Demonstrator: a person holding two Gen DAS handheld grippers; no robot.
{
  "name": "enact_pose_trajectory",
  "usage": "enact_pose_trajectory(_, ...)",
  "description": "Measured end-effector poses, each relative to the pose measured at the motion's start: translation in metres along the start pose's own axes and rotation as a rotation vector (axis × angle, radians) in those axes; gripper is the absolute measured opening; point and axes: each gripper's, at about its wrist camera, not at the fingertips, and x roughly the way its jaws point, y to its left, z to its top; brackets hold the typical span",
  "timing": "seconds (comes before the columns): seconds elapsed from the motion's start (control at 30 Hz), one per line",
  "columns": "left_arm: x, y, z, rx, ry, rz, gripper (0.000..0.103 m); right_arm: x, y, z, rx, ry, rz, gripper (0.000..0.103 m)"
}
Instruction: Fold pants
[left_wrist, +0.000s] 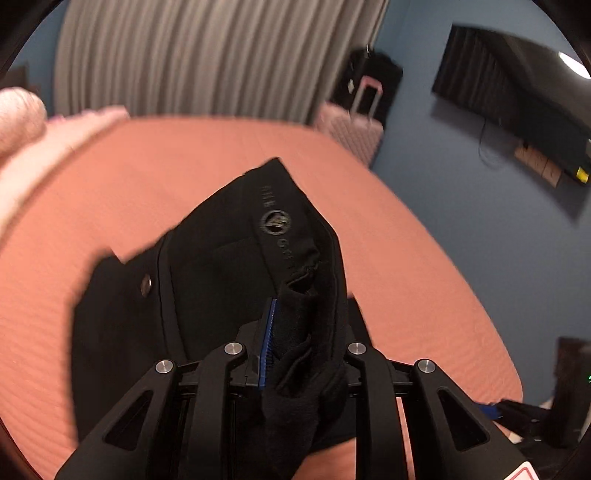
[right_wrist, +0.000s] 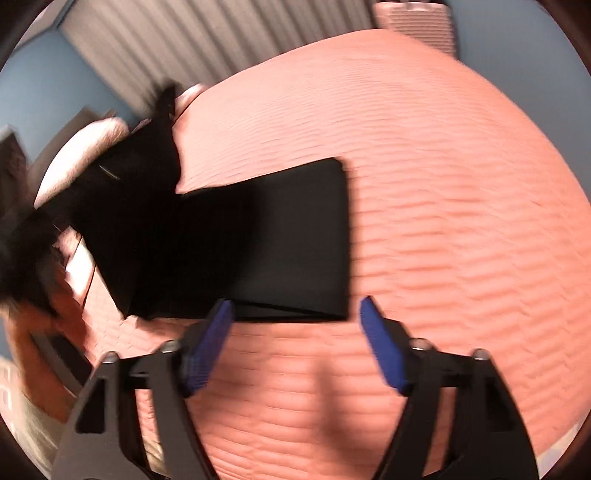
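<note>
My left gripper (left_wrist: 295, 332) is clamped tight on a bunched fold of the black pants (left_wrist: 221, 266) near the waistband, holding that end up off the bed (left_wrist: 406, 266). A blue pad shows on one of my left fingers (left_wrist: 267, 343), pressed against the dark fabric. A round emblem and faint lettering run along the waistband, and a small metal snap (left_wrist: 146, 284) sits on the cloth to the left.

My right gripper (right_wrist: 295, 339) hovers over the salmon-pink bedspread with its fingers (right_wrist: 210, 347) spread wide and nothing between them. No cloth touches its blue pads. Just beyond the tips, the rest of the pants lies flat on the bed as a dark rectangle, its near edge close to the left fingertip. Farther left, the fabric rises from the bed toward the raised end; that part is blurred.

Behind the bed hang grey pleated curtains (left_wrist: 207, 55). A pink suitcase (left_wrist: 351, 125) stands against the blue wall (left_wrist: 461, 192), beside a dark screen (left_wrist: 517, 99) mounted there.
</note>
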Motion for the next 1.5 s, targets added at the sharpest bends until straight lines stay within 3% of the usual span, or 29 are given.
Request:
enact_pose_trajectory(0.1,0.075,-0.026,-0.045,-0.081,0.185,-0.001,0.019,-0.008,-0.033,-0.006,0.035,0.008,-0.017,0.073)
enact_pose_trajectory(0.17,0.079,-0.043,-0.055,-0.067,0.134,0.034,0.019,-0.016,-0.057,-0.009,0.072,0.008,-0.026,0.073)
enact_pose_trajectory(0.23,0.08,-0.063,-0.049,0.008,0.152,0.093,0.021,-0.024,-0.079,-0.012,0.105,-0.006,-0.035,0.073)
enact_pose_trajectory(0.3,0.075,-0.068,-0.041,-0.022,0.16,0.091,0.021,-0.027,-0.093,-0.013,0.135,-0.01,-0.032,0.073)
enact_pose_trajectory(0.37,0.064,-0.068,-0.033,-0.021,0.116,0.091,0.025,-0.028,-0.1,-0.015,0.153,-0.018,-0.036,0.073)
enact_pose_trajectory(0.4,0.068,-0.07,-0.033,-0.006,0.113,0.1,0.034,-0.028,-0.102,-0.014,0.159,-0.021,-0.03,0.073)
enact_pose_trajectory(0.43,0.079,-0.071,-0.034,0.012,0.152,0.095,0.042,-0.025,-0.102,-0.013,0.157,-0.023,-0.028,0.073)
enact_pose_trajectory(0.47,0.091,-0.073,-0.038,0.023,0.244,0.11,0.042,-0.024,-0.102,-0.011,0.154,-0.024,-0.032,0.073)
enact_pose_trajectory(0.53,0.072,-0.081,-0.04,0.024,0.195,0.077,0.045,-0.023,-0.098,-0.007,0.142,-0.026,-0.037,0.073)
enact_pose_trajectory(0.57,0.047,-0.087,-0.041,0.046,0.121,0.004,0.055,-0.024,-0.094,-0.006,0.134,-0.034,-0.038,0.073)
enact_pose_trajectory(0.6,0.03,-0.092,-0.044,0.073,0.072,-0.023,0.084,-0.027,-0.091,-0.003,0.119,-0.044,-0.042,0.073)
enact_pose_trajectory(0.63,0.011,-0.093,-0.049,0.104,0.021,-0.02,0.089,-0.026,-0.087,0.0,0.09,-0.049,-0.054,0.073)
enact_pose_trajectory(0.67,-0.007,-0.091,-0.055,0.132,-0.012,-0.02,0.089,-0.025,-0.083,0.004,0.068,-0.047,-0.055,0.065)
enact_pose_trajectory(0.73,-0.037,-0.078,-0.061,0.156,-0.063,-0.025,0.089,-0.017,-0.068,0.016,0.021,-0.016,-0.039,0.048)
enact_pose_trajectory(0.83,-0.07,-0.047,-0.063,0.12,-0.124,0.071,0.089,-0.005,-0.022,0.035,-0.111,-0.01,0.006,0.045)
enact_pose_trajectory(1.0,-0.073,0.029,-0.055,0.029,-0.03,0.357,0.089,0.062,0.045,0.042,-0.24,0.059,0.081,0.043)
enact_pose_trajectory(1.07,-0.072,0.061,-0.05,-0.012,-0.006,0.426,0.089,0.107,0.034,0.031,-0.283,0.133,-0.056,0.04)
enact_pose_trajectory(1.17,-0.081,0.106,-0.048,-0.096,-0.01,0.447,0.089,0.093,0.023,0.038,-0.158,0.107,-0.011,0.042)
enact_pose_trajectory(1.3,-0.042,0.127,-0.043,-0.136,0.04,0.431,0.089,0.071,0.08,0.068,-0.247,0.044,0.068,0.042)
enact_pose_trajectory(1.43,0.008,0.134,-0.056,-0.136,0.172,0.469,0.09,0.134,0.131,0.088,-0.269,0.129,0.186,0.041)
enact_pose_trajectory(1.5,0.009,0.141,-0.066,-0.169,0.143,0.456,0.094,0.167,0.137,0.092,-0.264,0.16,0.201,0.041)
